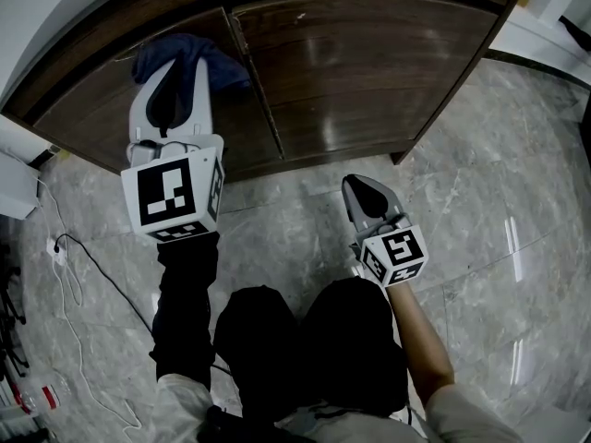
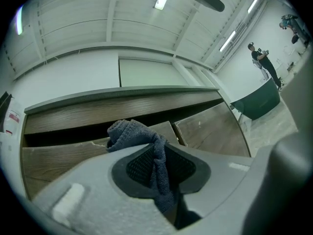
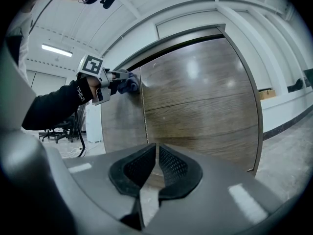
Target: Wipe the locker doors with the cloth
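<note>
Down by the knees: right gripper (image 3: 156, 156) low over the floor (image 1: 480, 229), jaws closed to a slit, nothing in them. Further out, left gripper (image 1: 174, 74) jaws pinch the cloth (image 2: 146, 141). Its wad sticks past the tips and sits against the left door (image 1: 102, 109), high up near the seam with the right door (image 1: 369, 63). Cloth looks soft, light, limp. It'll likely drag on the wood, so grip deep on a fold, wad out front. No labels on doors. White print on sleeve (image 3: 54, 109), unreadable.
</note>
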The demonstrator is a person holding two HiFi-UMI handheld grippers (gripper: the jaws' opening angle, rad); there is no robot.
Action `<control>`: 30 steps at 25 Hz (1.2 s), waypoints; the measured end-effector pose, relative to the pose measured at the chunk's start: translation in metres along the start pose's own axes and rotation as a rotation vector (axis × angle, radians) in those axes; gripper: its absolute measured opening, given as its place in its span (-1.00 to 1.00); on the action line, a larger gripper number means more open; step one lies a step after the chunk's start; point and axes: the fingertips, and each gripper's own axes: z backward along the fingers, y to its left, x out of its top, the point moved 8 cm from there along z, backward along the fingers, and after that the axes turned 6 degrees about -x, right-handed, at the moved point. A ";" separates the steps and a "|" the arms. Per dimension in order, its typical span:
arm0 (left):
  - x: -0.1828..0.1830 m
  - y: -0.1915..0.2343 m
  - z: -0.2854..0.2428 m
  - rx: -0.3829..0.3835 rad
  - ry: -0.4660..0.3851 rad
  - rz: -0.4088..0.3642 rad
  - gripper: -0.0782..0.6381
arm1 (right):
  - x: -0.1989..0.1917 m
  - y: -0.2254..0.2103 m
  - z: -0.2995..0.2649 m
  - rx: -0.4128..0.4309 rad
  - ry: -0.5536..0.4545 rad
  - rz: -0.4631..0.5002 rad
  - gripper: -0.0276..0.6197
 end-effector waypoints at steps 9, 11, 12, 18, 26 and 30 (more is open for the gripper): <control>-0.050 -0.020 0.009 -0.009 0.071 -0.009 -0.60 | -0.007 -0.003 0.001 -0.005 0.014 -0.001 -0.84; -0.066 -0.027 0.011 -0.018 0.099 -0.001 -0.60 | -0.008 -0.004 0.001 -0.007 0.019 0.000 -0.84; -0.075 -0.031 0.012 -0.024 0.115 0.002 -0.60 | -0.009 -0.005 0.001 -0.008 0.021 0.000 -0.84; -0.125 -0.054 0.018 -0.061 0.204 0.006 -0.60 | -0.013 -0.006 0.001 -0.010 0.030 0.003 -0.84; -0.175 -0.077 0.023 -0.108 0.298 0.011 -0.59 | -0.016 -0.006 0.001 -0.014 0.037 0.002 -0.84; -0.199 -0.087 0.026 -0.132 0.357 0.010 -0.59 | -0.016 -0.006 0.001 -0.013 0.040 0.002 -0.84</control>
